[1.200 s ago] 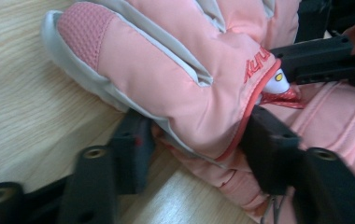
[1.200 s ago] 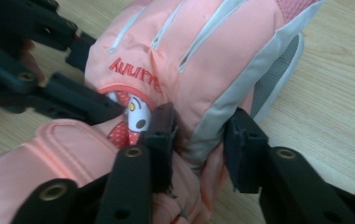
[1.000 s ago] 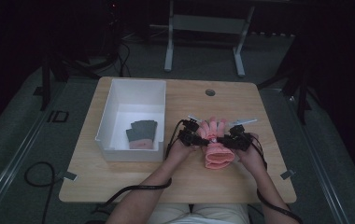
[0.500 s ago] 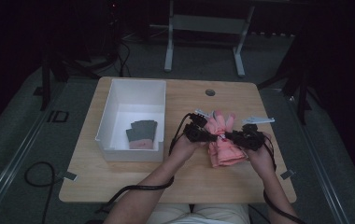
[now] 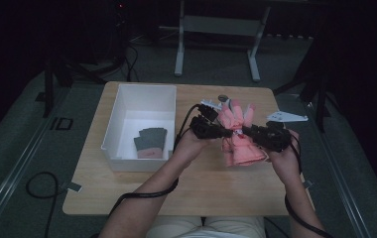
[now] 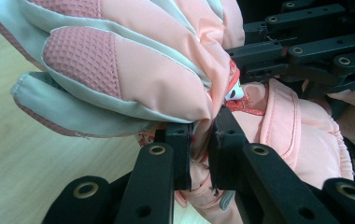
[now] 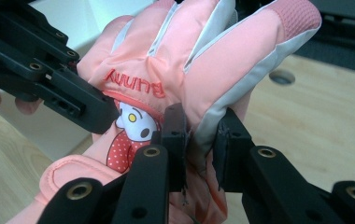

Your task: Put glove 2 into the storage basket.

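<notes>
A pink padded glove (image 5: 240, 139) with grey trim is held up over the middle of the wooden table (image 5: 127, 188). My left gripper (image 5: 224, 133) pinches its left edge, jaws shut on the fabric (image 6: 200, 149). My right gripper (image 5: 247, 132) clamps the opposite edge (image 7: 199, 140), and a cartoon bunny print (image 7: 133, 122) with red lettering faces its camera. The glove's fingers (image 5: 236, 111) point toward the far side of the table. In the left gripper view the glove (image 6: 133, 70) bulges over the jaws, with the other gripper (image 6: 306, 51) behind it.
A white open bin (image 5: 122, 124) stands on the table's left half with dark folded gloves (image 5: 151, 141) inside. A round hole (image 5: 222, 98) lies near the far edge. Cables (image 5: 142, 196) trail from both grippers toward the person. A metal stand (image 5: 216, 25) sits on the floor beyond.
The glove has been lifted and spread between the two grippers, and its fingers now point away. Both hands have moved slightly apart and up.
</notes>
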### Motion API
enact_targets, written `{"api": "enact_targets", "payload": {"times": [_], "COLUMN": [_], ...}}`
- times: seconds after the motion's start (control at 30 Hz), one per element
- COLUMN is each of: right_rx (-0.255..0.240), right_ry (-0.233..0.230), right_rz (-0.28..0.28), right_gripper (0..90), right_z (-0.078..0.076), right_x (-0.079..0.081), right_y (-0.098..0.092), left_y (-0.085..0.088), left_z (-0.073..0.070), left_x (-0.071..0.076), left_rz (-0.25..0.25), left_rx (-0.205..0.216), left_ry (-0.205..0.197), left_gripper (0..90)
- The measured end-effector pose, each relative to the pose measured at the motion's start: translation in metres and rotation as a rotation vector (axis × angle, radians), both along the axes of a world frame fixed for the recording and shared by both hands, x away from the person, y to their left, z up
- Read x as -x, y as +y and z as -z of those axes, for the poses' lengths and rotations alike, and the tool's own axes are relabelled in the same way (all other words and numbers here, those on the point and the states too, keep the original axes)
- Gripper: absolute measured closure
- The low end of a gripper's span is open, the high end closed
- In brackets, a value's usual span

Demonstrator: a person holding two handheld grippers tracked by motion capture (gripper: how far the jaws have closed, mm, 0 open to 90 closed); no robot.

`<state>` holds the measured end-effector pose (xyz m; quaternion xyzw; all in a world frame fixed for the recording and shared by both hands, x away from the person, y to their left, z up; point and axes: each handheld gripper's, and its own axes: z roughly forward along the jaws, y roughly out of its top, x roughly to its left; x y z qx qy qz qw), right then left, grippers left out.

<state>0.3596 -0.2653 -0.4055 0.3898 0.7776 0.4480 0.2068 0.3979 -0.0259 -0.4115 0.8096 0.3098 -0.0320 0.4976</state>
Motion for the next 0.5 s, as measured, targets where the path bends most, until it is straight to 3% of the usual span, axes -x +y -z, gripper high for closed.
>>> {"api": "enact_targets", "payload": {"times": [0.2, 0.5], "right_rx": [-0.008, -0.020], "right_ry": [-0.034, -0.054], "right_rz": [-0.023, -0.070], "right_gripper": [76.4, 76.4], "right_z": [-0.020, -0.036], "right_x": [0.001, -0.008], "right_y": [0.015, 0.050], "left_y": [0.019, 0.058], "left_z": [-0.021, -0.042], "left_x": [0.000, -0.003], "left_rz": [0.015, 0.001], "left_rx": [0.002, -0.038], "left_ry": [-0.022, -0.051], "left_gripper": [80.0, 80.0]}}
